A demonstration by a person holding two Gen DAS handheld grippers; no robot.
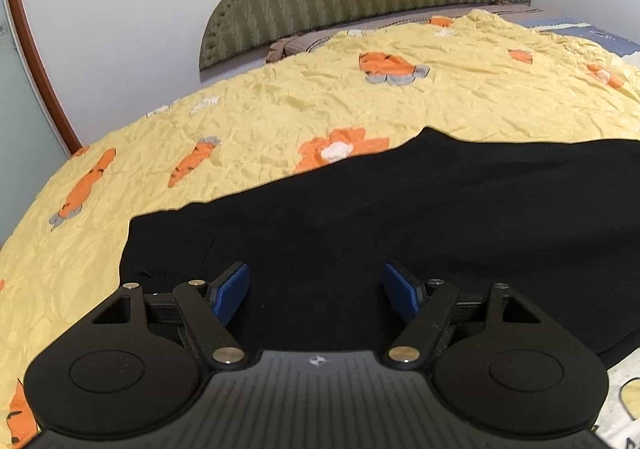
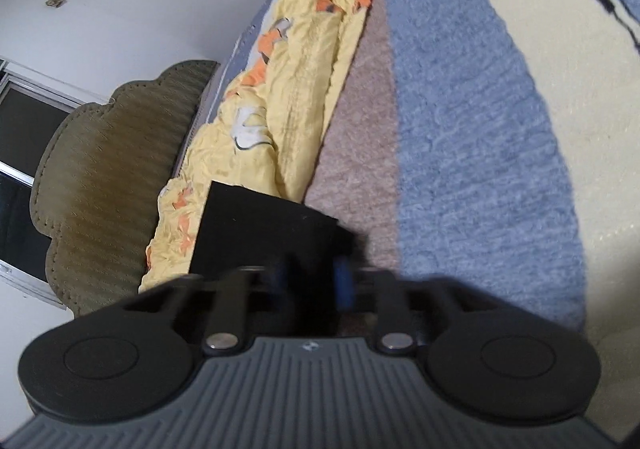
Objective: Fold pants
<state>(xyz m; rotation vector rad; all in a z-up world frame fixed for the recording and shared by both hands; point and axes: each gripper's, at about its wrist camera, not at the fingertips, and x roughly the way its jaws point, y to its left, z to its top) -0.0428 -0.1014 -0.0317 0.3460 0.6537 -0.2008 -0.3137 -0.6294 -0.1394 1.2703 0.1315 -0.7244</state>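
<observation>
Black pants (image 1: 400, 217) lie spread on a yellow carrot-print quilt (image 1: 280, 109) on the bed. Left gripper (image 1: 316, 285) hovers over them, jaws wide. Right gripper (image 2: 312, 273), jaws narrow, pinches a pants edge.

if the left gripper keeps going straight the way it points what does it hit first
Most likely the black pants: the open left gripper points down at the dark cloth spread on the yellow quilt, with nothing between its fingers. How far off the cloth lies is unclear.
</observation>
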